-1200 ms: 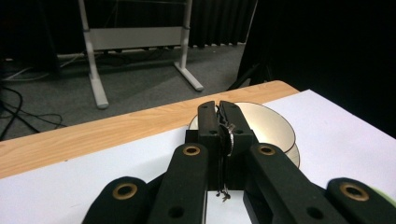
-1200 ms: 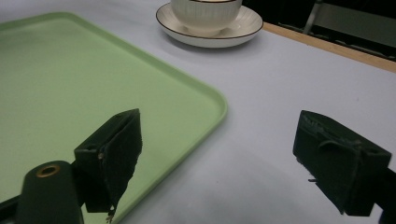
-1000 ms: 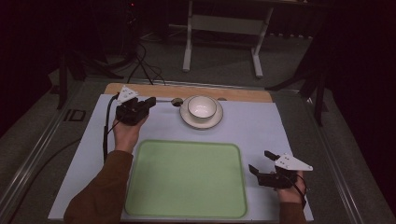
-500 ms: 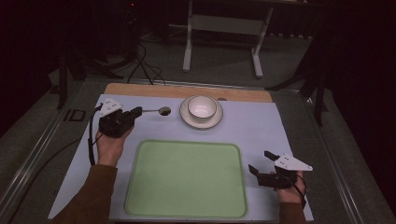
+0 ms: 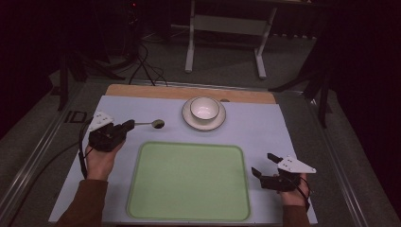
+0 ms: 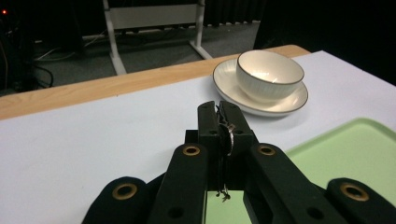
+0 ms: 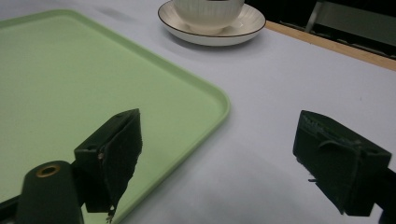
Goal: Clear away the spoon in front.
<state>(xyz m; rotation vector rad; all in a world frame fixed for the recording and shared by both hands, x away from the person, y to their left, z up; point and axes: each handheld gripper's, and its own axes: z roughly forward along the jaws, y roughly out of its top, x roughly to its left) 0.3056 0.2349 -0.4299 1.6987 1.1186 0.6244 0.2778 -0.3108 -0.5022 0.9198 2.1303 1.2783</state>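
Since the earlier frames the left hand-held gripper has drawn back from beside the bowl toward the person and toward the left edge of the sheet, carrying a small metal spoon with it. The spoon, which a second ago lay just left of the saucer, now sticks out from the jaw tips toward the right, its round bowl end just above the far left corner of the tray. In the left gripper view the jaws stand narrow, pinched on the thin metal handle between them. The right hand-held gripper has not moved; it sits near the right edge of the tray with its jaws spread wide and nothing between them, as the right gripper view shows.

The pale green, round-cornered plastic tray lies in the middle of the light blue sheet covering the surface, bare on top. Beyond its far edge, well apart from the spoon, a cream ribbed bowl stands upright in a cream saucer with a dark rim. A strip of bare wood runs along the far edge of the surface. Past it, on the dark floor, stand a white metal frame and a tangle of black cables.

Between the spoon and the tray nothing stands in the way.
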